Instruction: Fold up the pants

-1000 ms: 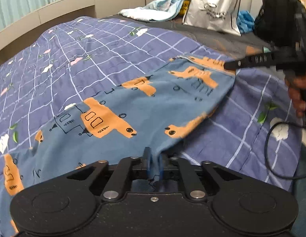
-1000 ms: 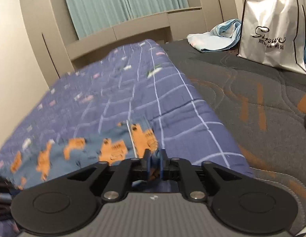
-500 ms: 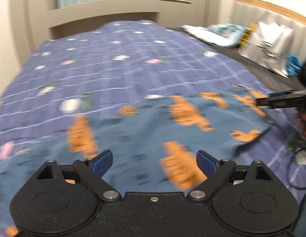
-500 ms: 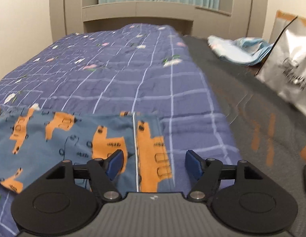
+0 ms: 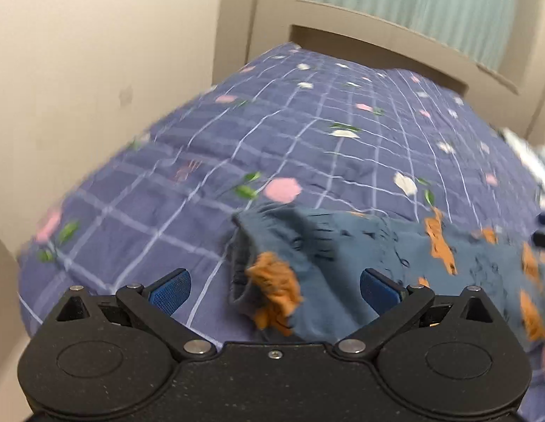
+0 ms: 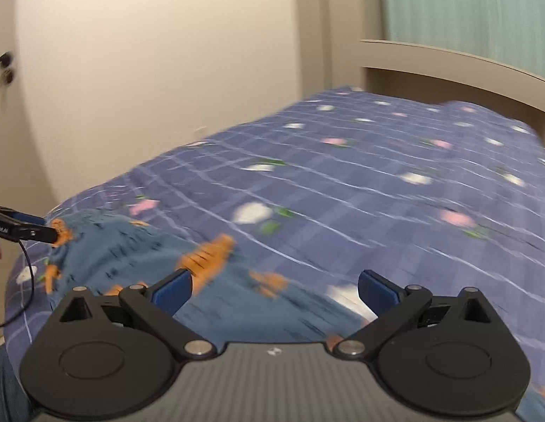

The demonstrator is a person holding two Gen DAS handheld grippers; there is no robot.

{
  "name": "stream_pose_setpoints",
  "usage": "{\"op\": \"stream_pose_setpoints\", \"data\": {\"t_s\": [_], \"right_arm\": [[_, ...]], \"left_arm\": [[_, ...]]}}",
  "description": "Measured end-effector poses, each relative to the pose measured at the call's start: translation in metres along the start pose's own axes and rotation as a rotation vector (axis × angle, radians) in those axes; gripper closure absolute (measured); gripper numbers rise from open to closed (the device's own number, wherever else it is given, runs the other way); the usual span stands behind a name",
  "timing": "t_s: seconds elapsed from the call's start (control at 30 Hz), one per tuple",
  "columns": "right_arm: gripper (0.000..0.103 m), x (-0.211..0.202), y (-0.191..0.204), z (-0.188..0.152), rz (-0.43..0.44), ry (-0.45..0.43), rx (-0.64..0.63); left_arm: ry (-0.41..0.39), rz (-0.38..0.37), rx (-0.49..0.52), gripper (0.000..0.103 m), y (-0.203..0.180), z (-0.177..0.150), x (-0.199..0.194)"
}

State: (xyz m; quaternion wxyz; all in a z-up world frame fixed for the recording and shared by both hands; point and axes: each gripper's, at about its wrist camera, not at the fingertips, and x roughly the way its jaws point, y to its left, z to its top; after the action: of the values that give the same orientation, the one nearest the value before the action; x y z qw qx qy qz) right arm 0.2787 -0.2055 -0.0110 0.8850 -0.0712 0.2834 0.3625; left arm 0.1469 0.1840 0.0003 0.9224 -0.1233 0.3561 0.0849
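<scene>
Blue pants (image 5: 378, 246) with orange vehicle prints lie on the purple checked quilt (image 5: 307, 133). Their gathered waistband end (image 5: 258, 270) sits between the fingers of my left gripper (image 5: 274, 286), which is open and empty. In the right wrist view the pants (image 6: 138, 253) stretch from the lower left toward the middle. My right gripper (image 6: 274, 290) is open and empty above the cloth. The left gripper's fingers (image 6: 29, 230) show at the pants' far left end. Both views are motion-blurred.
The quilt (image 6: 378, 176) covers the bed up to a beige headboard (image 5: 395, 42) with teal curtains (image 6: 466, 7) behind. A cream wall (image 5: 96, 70) runs along the bed's left side. A black cable (image 6: 24, 281) hangs off the bed edge at the left.
Both grippers opened and let go of the pants, then swung left toward the waistband end. The bag and clothes pile have left both views.
</scene>
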Motion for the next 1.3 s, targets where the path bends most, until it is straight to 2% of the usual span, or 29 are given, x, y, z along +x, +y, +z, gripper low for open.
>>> {"op": "stream_pose_setpoints", "data": {"t_s": [0.1, 0.2, 0.23, 0.27, 0.3, 0.33, 0.4, 0.47, 0.57, 0.63, 0.7, 0.87, 0.97, 1.03, 1.07, 1.1, 1.17, 1.3], "right_arm": [[0.0, 0.036, 0.018, 0.016, 0.049, 0.028, -0.016], [0.0, 0.058, 0.026, 0.022, 0.07, 0.053, -0.01], [0.0, 0.063, 0.027, 0.023, 0.072, 0.06, -0.013], [0.0, 0.065, 0.028, 0.021, 0.07, 0.067, -0.019], [0.0, 0.068, 0.027, 0.02, 0.066, 0.073, -0.021], [0.0, 0.072, 0.026, 0.019, 0.064, 0.08, -0.019], [0.001, 0.077, 0.022, 0.017, 0.061, 0.092, -0.006], [0.007, 0.081, 0.021, 0.016, 0.066, 0.099, 0.005], [0.014, 0.088, 0.02, 0.018, 0.08, 0.108, 0.006], [0.027, 0.094, 0.022, 0.02, 0.086, 0.111, 0.003], [0.031, 0.103, 0.026, 0.022, 0.084, 0.125, -0.009], [0.031, 0.12, 0.034, 0.014, 0.017, 0.16, -0.054], [0.027, 0.106, 0.031, 0.006, -0.011, 0.14, -0.071], [0.02, 0.086, 0.024, -0.001, -0.048, 0.112, -0.076], [0.019, 0.078, 0.02, -0.004, -0.066, 0.099, -0.077], [0.017, 0.067, 0.014, -0.01, -0.092, 0.084, -0.074], [0.015, 0.051, -0.001, -0.019, -0.146, 0.076, -0.051], [0.01, 0.032, -0.033, -0.037, -0.339, 0.086, -0.022]], "left_arm": [[0.046, -0.058, -0.112, 0.002, 0.018, -0.002, 0.019], [0.089, -0.121, -0.237, 0.019, 0.03, -0.009, 0.033], [0.087, -0.127, -0.27, 0.03, 0.033, -0.011, 0.036], [0.08, -0.122, -0.287, 0.047, 0.033, -0.012, 0.037], [0.077, -0.124, -0.297, 0.059, 0.034, -0.012, 0.037], [0.078, -0.126, -0.307, 0.08, 0.034, -0.013, 0.038], [0.071, -0.12, -0.321, 0.086, 0.033, -0.011, 0.036], [0.042, -0.11, -0.288, 0.088, 0.026, -0.006, 0.024], [-0.028, -0.084, -0.19, 0.089, 0.01, 0.006, -0.005], [-0.066, -0.069, -0.141, 0.089, 0.001, 0.012, -0.022], [-0.086, -0.034, -0.087, 0.089, -0.006, 0.014, -0.034], [-0.016, 0.007, -0.092, 0.088, 0.004, 0.002, -0.011], [0.033, 0.024, -0.12, 0.085, 0.011, -0.009, 0.006], [0.03, 0.046, -0.123, 0.077, 0.01, -0.01, 0.008], [0.023, 0.051, -0.123, 0.066, 0.009, -0.01, 0.006], [0.017, 0.056, -0.122, 0.061, 0.008, -0.009, 0.004], [-0.005, 0.068, -0.115, 0.039, 0.002, -0.007, -0.001], [-0.044, 0.122, -0.049, 0.024, -0.023, -0.002, -0.011]]}}
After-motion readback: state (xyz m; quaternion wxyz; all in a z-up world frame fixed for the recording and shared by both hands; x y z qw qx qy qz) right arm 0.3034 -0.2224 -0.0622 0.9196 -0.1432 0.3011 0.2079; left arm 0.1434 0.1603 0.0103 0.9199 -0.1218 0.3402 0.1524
